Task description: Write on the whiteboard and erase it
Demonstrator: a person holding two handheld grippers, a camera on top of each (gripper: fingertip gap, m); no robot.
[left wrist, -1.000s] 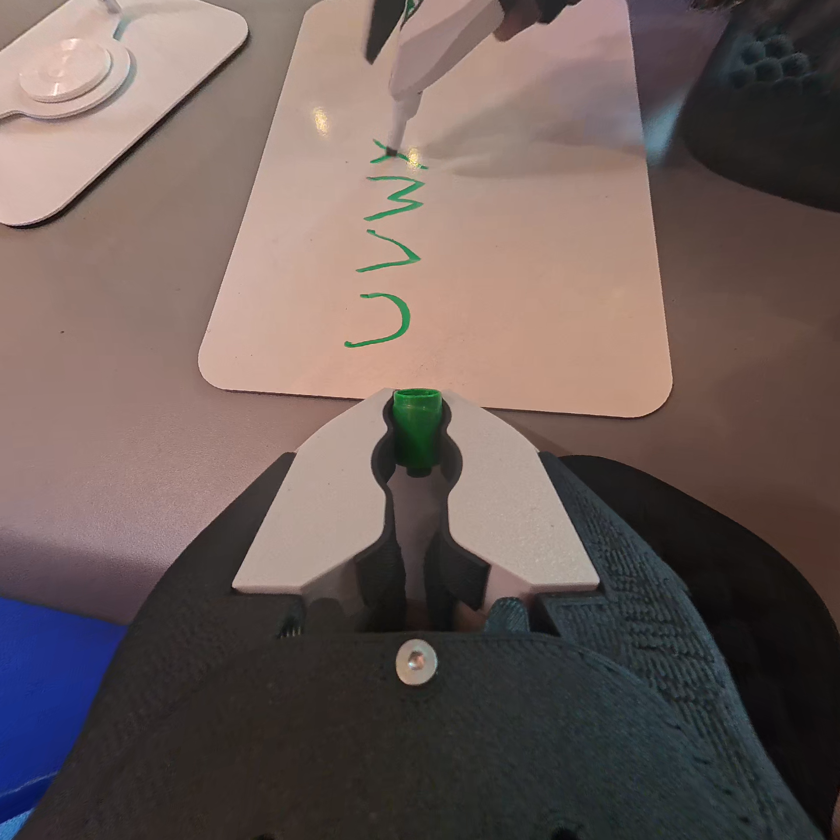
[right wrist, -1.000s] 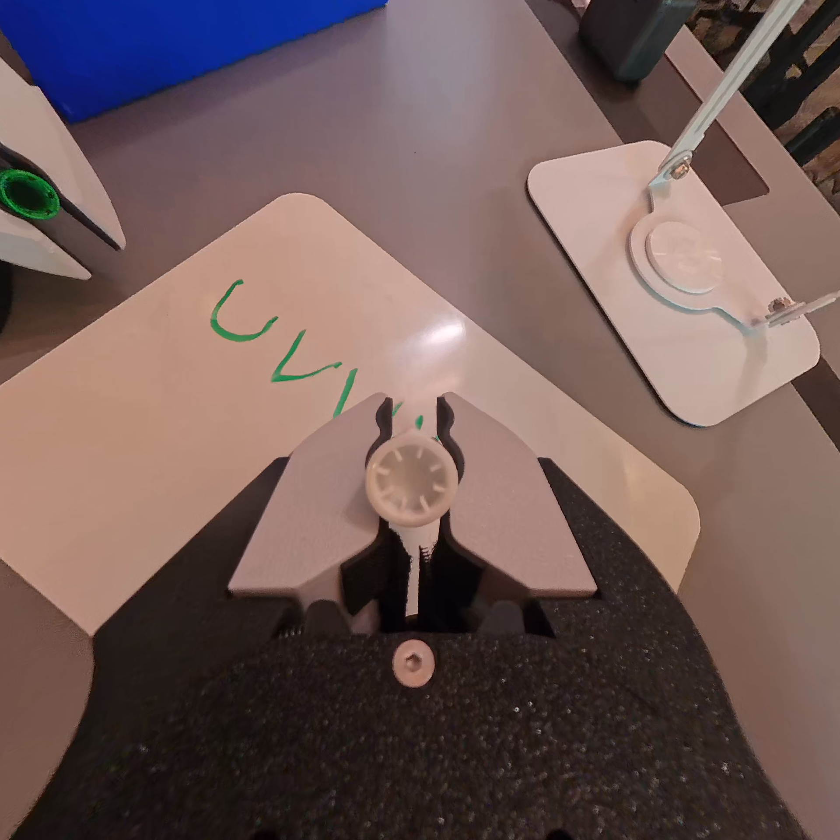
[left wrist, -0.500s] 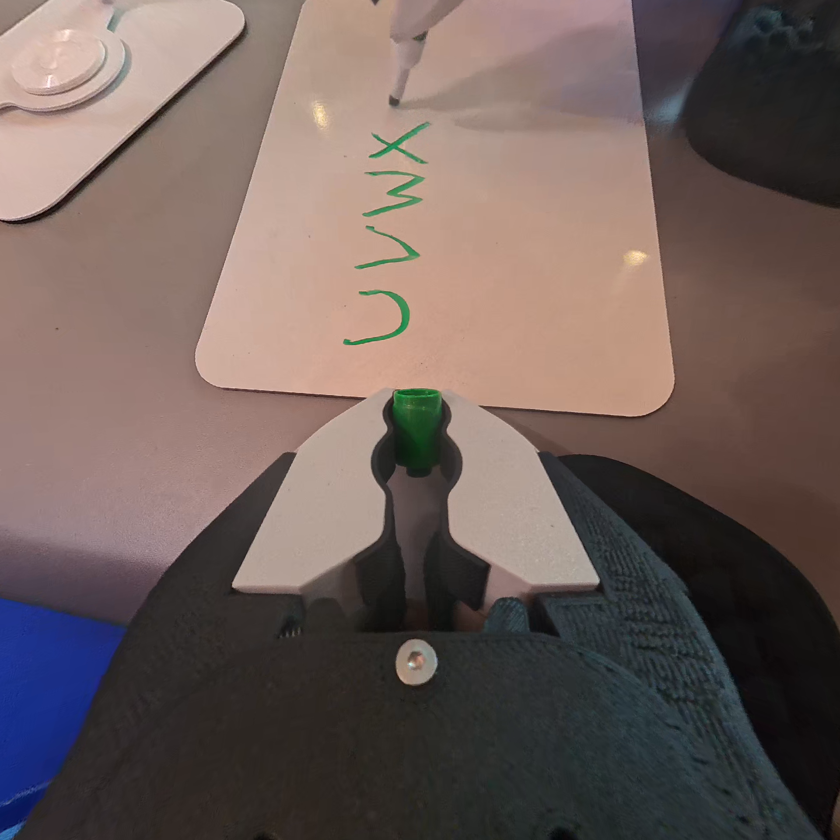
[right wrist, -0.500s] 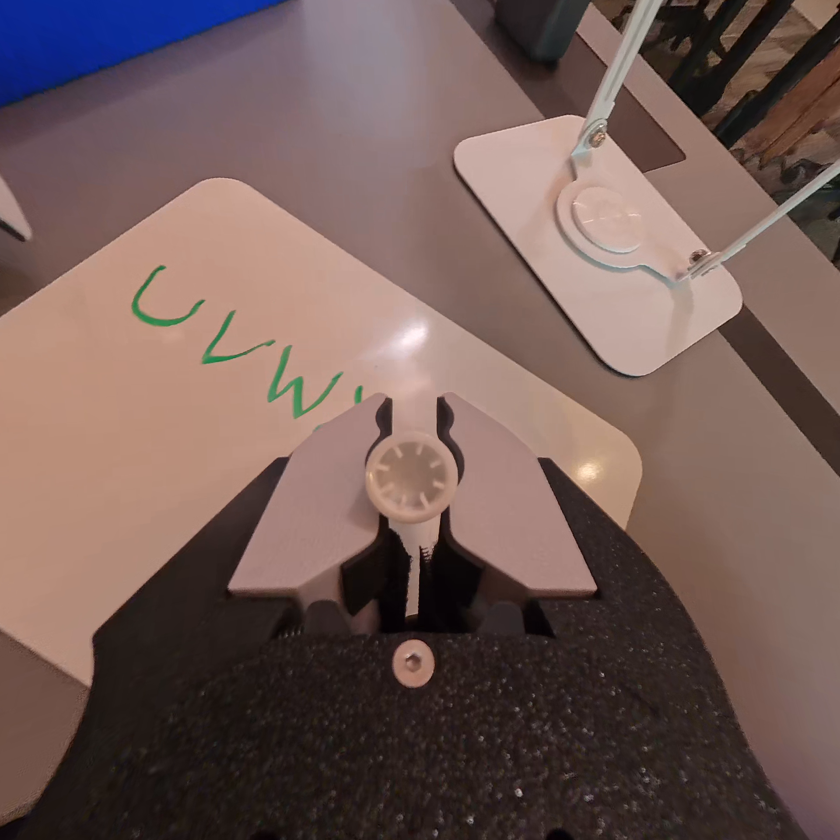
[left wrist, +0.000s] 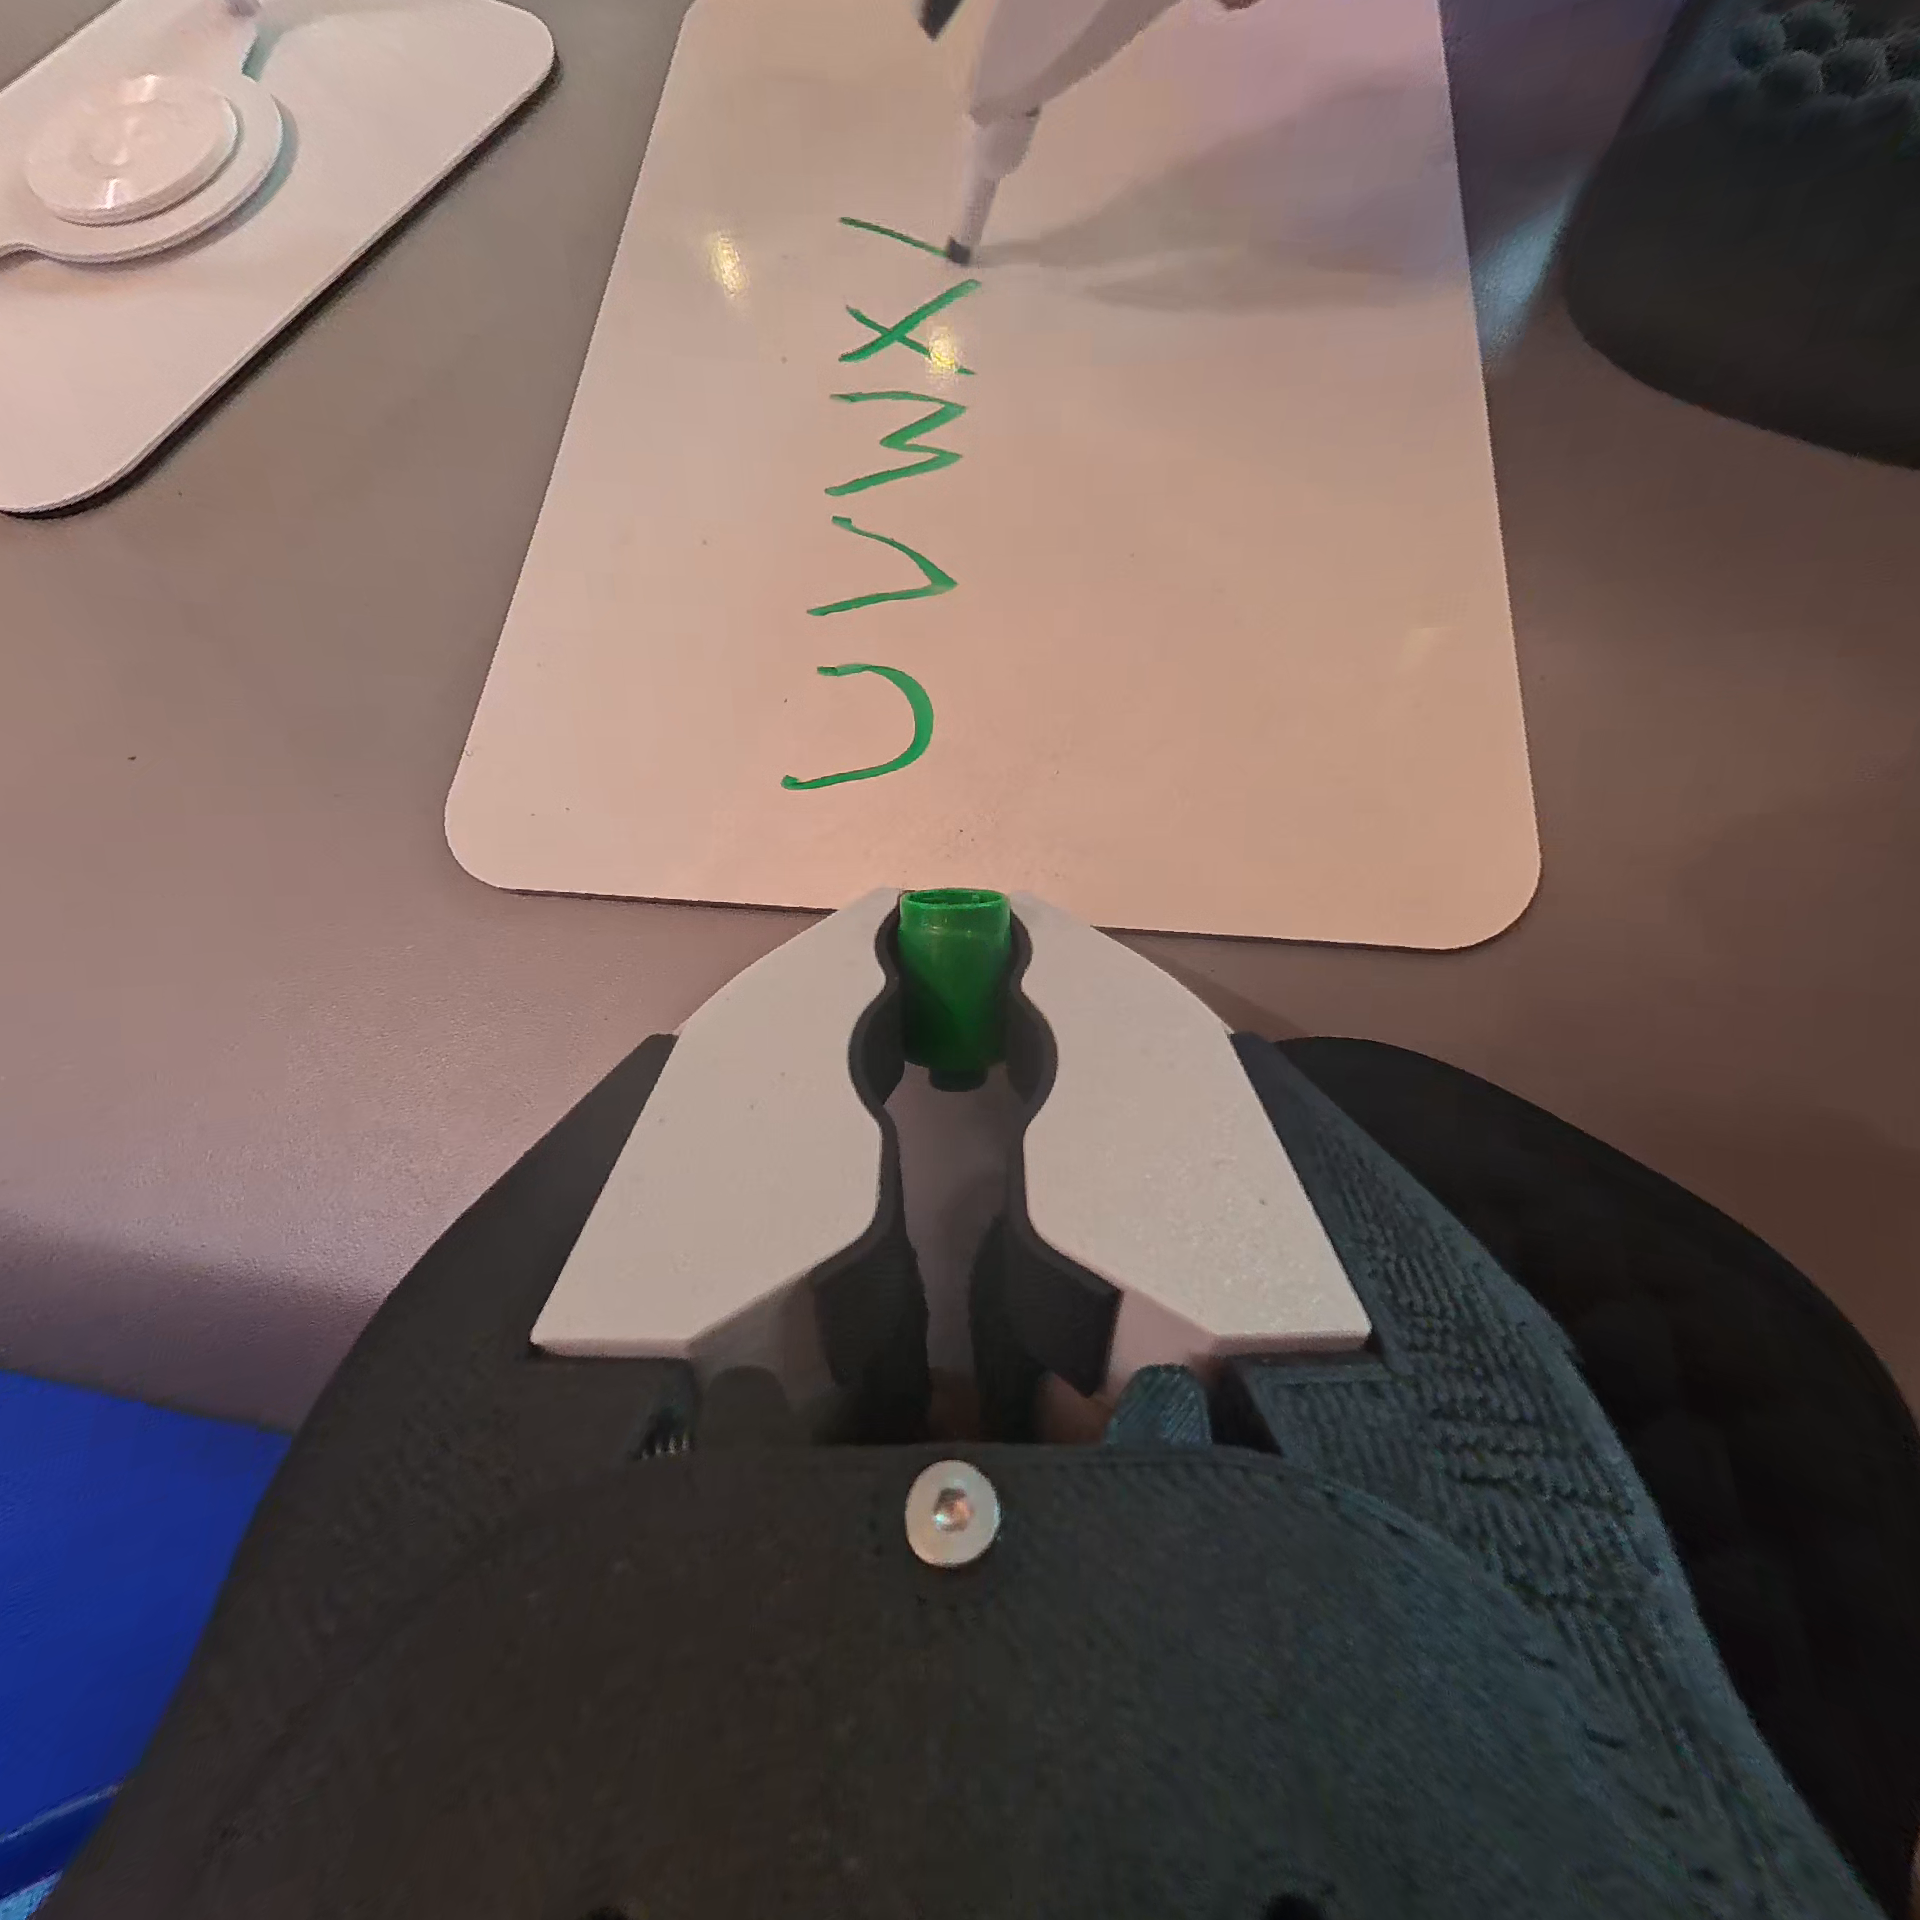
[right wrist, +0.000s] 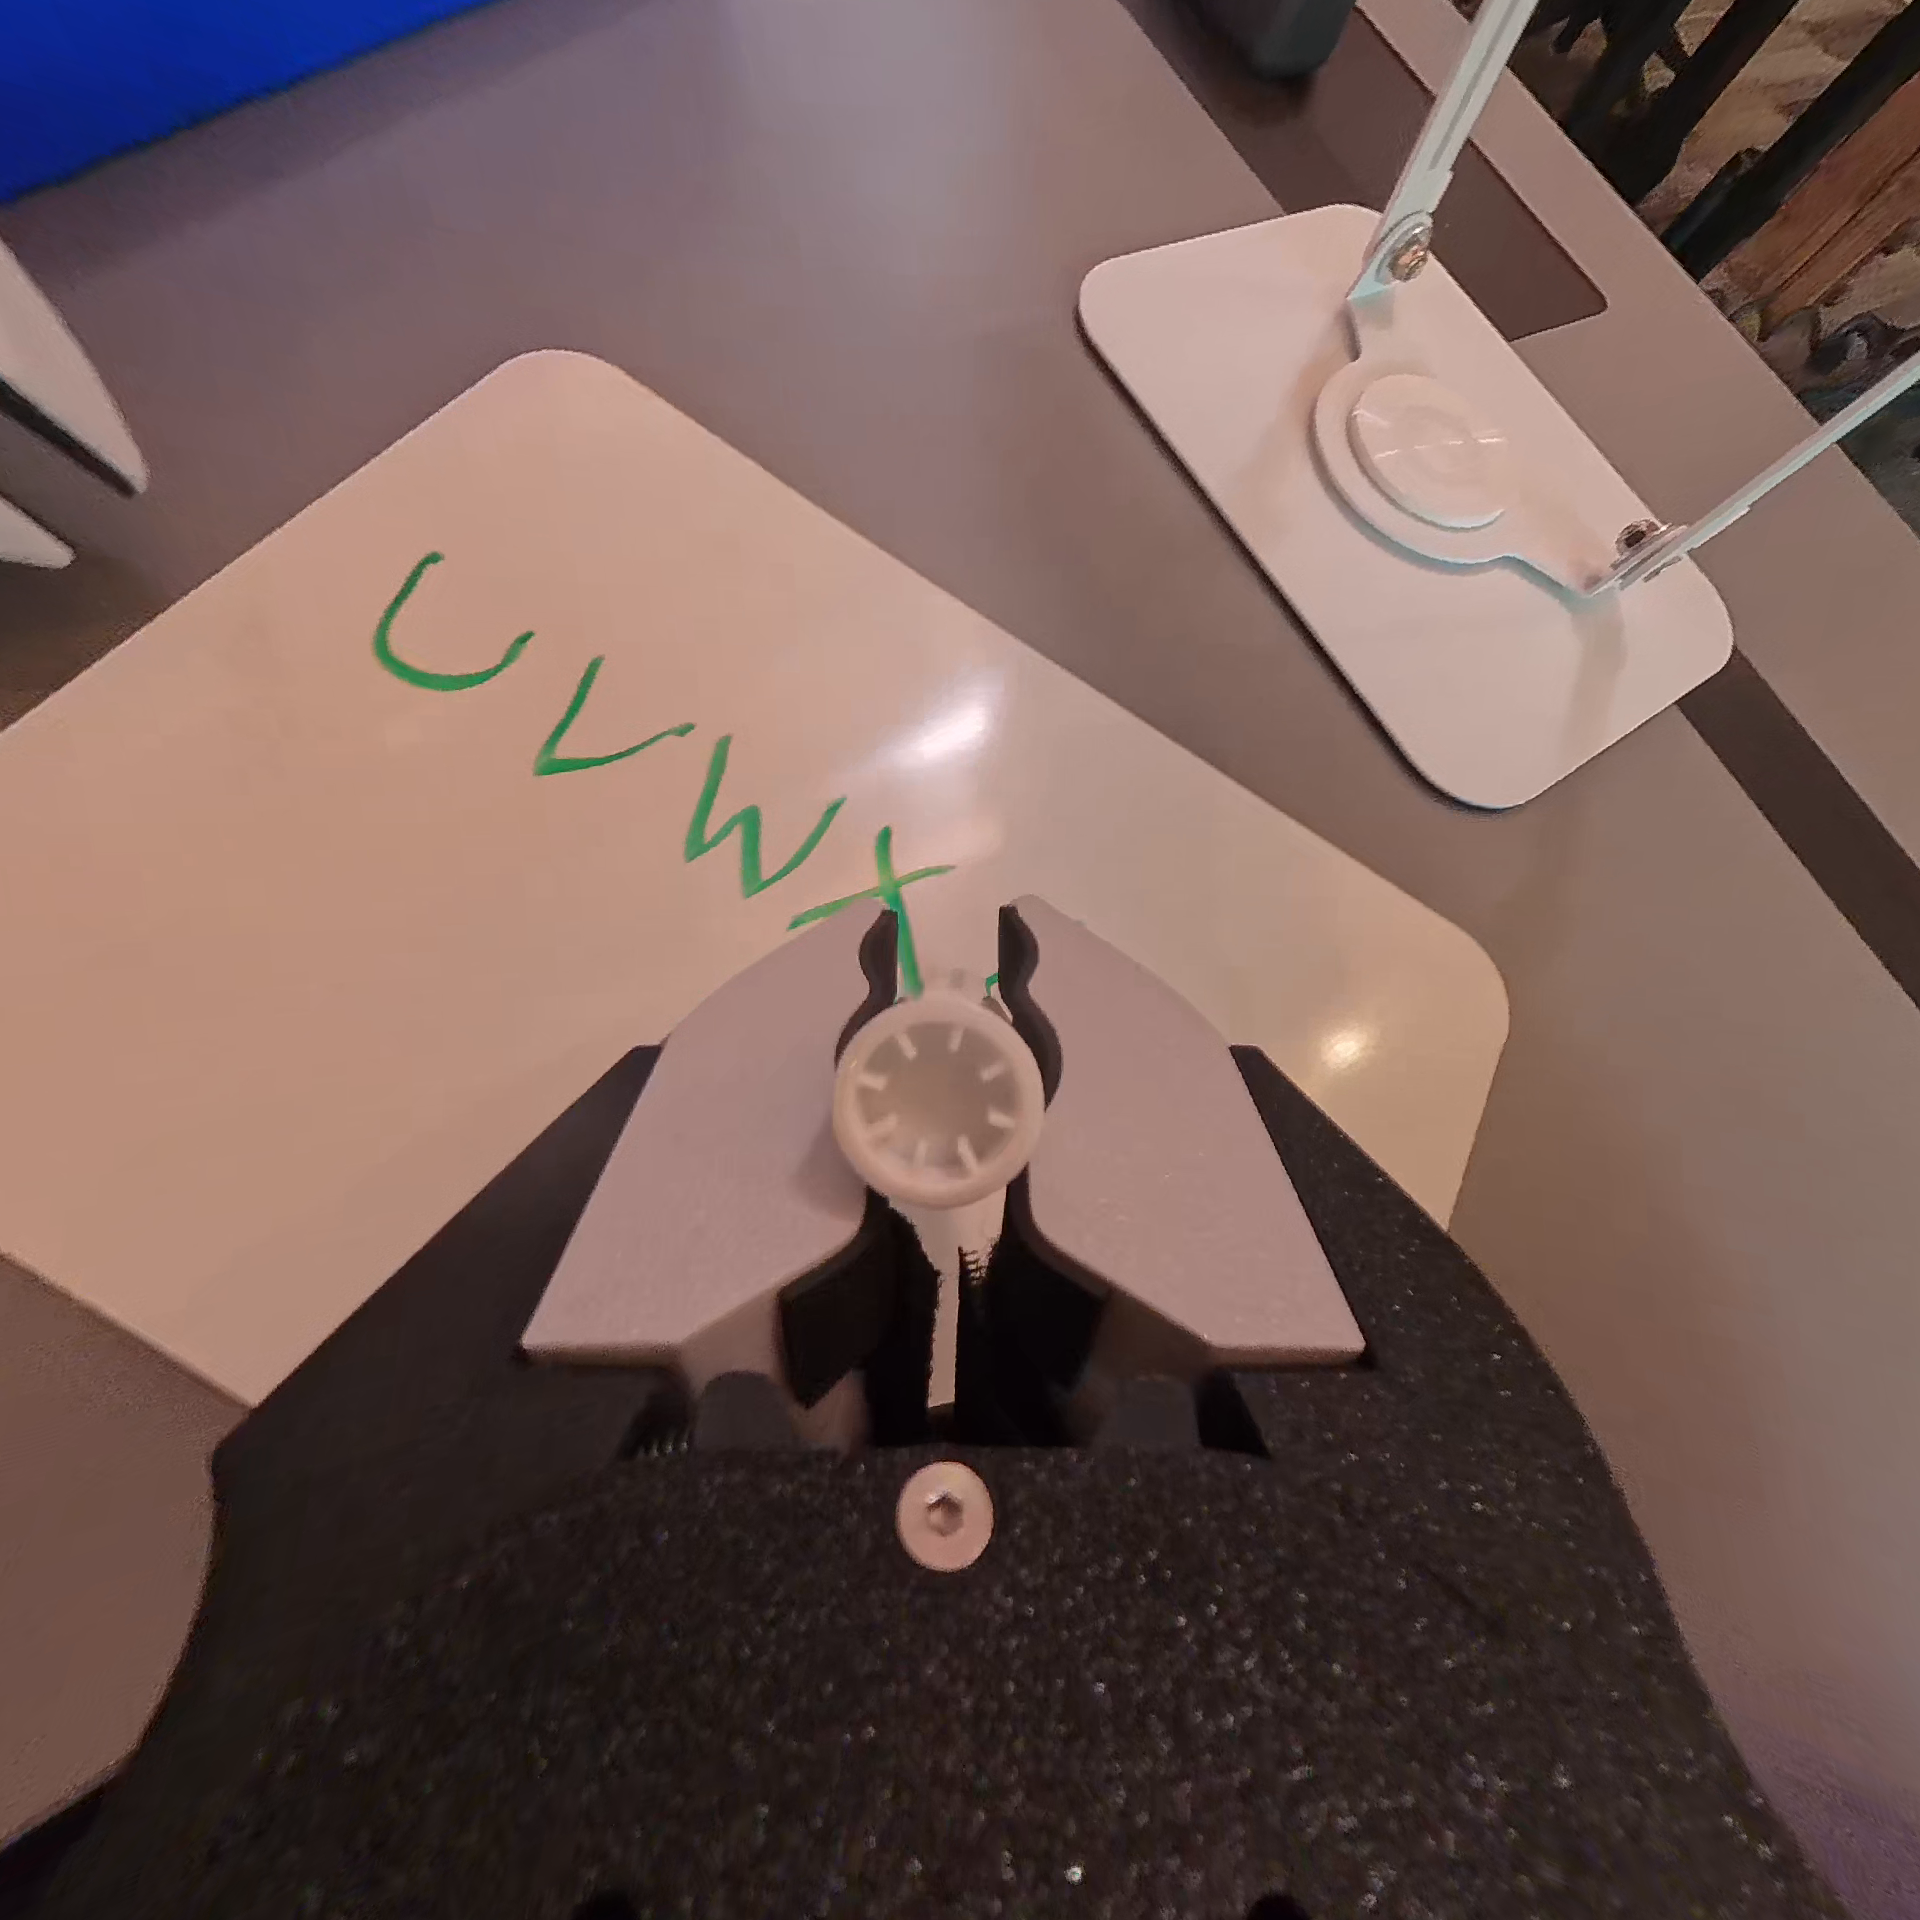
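A white whiteboard [left wrist: 1195, 540] lies flat on the grey table and also shows in the right wrist view [right wrist: 312, 935]. Green marker writing [left wrist: 894, 520] runs along it, also seen in the right wrist view [right wrist: 623, 727]. My right gripper [right wrist: 940, 925] is shut on a white marker [right wrist: 938, 1117]. In the left wrist view the marker [left wrist: 987, 156] has its tip on the board at the end of a fresh green stroke. My left gripper [left wrist: 954, 904] is shut on the green marker cap [left wrist: 951, 987], just short of the board's near edge.
A white lamp base [left wrist: 156, 208] with thin arms stands beside the board, also in the right wrist view [right wrist: 1403, 499]. A blue box [right wrist: 208, 62] sits at the table's far side. A dark recess [right wrist: 1558, 281] is in the table near the lamp base. Tip to tip, the grippers are about 20 cm apart.
The marker finished a crossed letter, lifted and moved farther along the board, then touched down and drew a new short stroke. My left gripper with the cap stayed still.
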